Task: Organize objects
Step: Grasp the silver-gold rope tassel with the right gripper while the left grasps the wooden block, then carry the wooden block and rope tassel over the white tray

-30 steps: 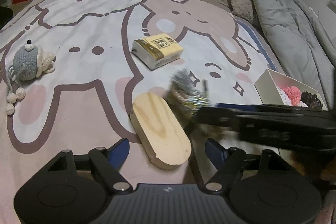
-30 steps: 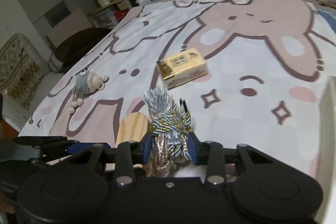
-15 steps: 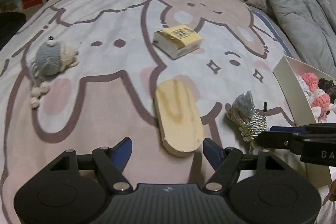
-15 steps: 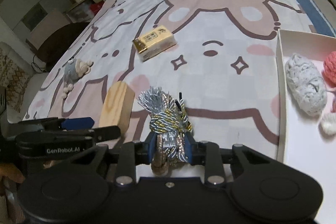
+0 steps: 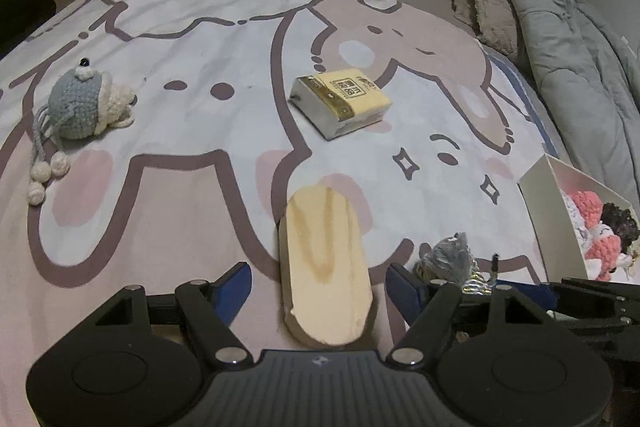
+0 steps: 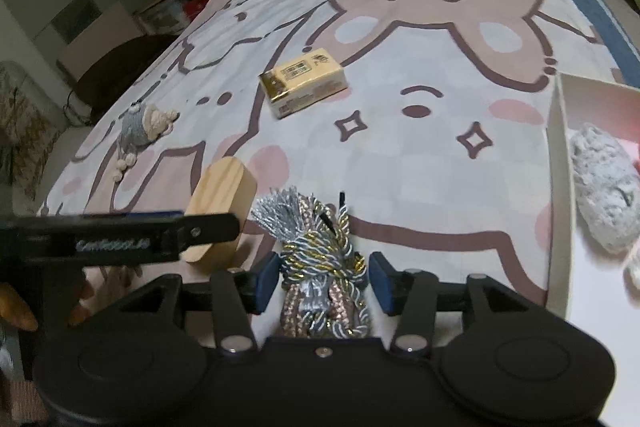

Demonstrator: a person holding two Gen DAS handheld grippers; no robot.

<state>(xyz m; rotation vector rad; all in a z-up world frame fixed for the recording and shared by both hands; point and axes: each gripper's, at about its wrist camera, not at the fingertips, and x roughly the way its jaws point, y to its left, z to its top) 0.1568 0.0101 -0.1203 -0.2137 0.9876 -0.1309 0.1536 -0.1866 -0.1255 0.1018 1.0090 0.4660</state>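
Braided silver-and-gold cord bundle lies on the bed between the spread right tongs, touched by neither pad. Left tongs, also spread, straddle a wooden block. A white box of yarn toys sits just right. The step in hand looks like grasping; next, closing on the cord and carrying it to the box.

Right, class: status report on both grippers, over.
Left gripper open, straddling wooden block. Right gripper open around tassel bundle. White box right, path unobstructed.
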